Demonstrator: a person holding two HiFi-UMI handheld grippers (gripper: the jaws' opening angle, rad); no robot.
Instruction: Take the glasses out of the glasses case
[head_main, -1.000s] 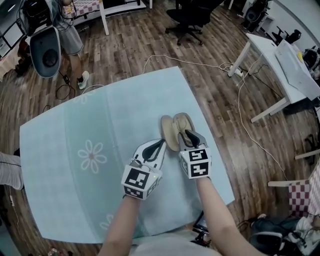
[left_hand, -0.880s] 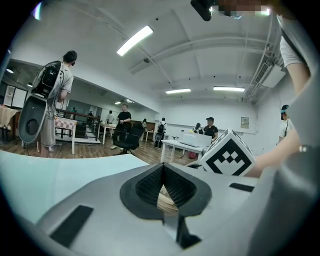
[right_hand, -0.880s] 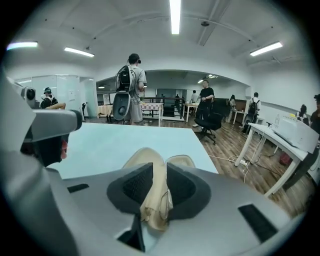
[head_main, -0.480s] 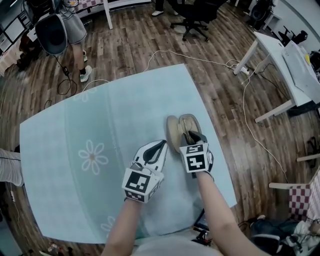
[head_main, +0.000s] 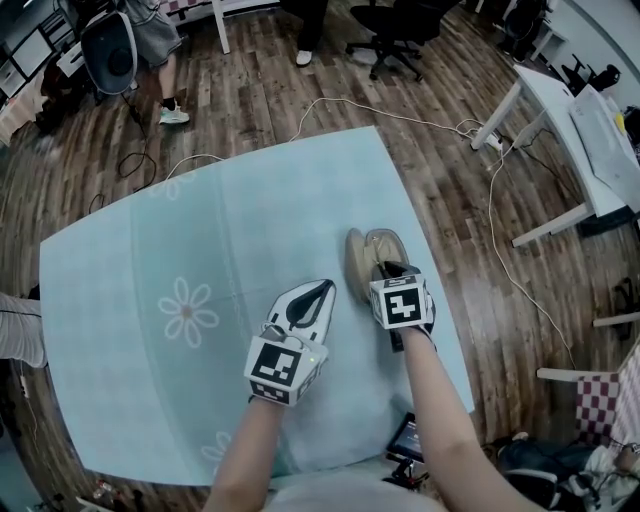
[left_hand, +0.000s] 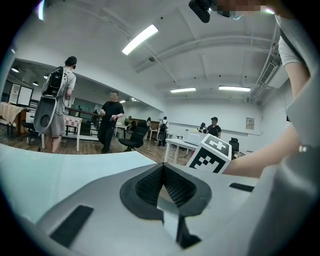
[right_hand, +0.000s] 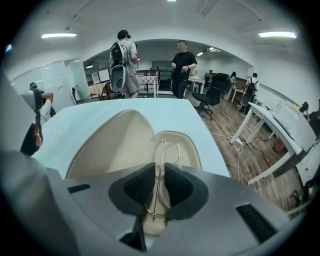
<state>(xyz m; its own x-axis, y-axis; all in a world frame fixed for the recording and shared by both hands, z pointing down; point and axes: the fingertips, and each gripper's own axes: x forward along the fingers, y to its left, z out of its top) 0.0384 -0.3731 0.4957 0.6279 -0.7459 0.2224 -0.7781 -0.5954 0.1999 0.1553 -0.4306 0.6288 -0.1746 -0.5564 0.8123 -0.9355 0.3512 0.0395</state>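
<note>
The right gripper (head_main: 386, 268) has tipped down and sunk into the open glasses case (head_main: 362, 262) since a second ago, while the left gripper (head_main: 313, 294) has kept its place on the pale blue table (head_main: 200, 230) just beside the case. Seen along its own jaws, the right gripper (right_hand: 158, 189) has the folded wire-rimmed glasses (right_hand: 157, 170) running straight down the gap between its two dark pads. The jaws are closing on the thin frame, with a sliver of space showing on one side, so the pinch looks not quite made. The glasses lie in the shallow tray of the case (right_hand: 117, 145), its lid thrown back flat to the left. The left gripper (left_hand: 162, 176) has its jaws pressed together on nothing and takes no part. The step in hand is the grasp itself. The next move probably calls for finishing the squeeze on the slim metal without bending it, then a straight lift clear of the tray rim, perhaps with the left gripper steadying the light case so it does not ride up
</note>
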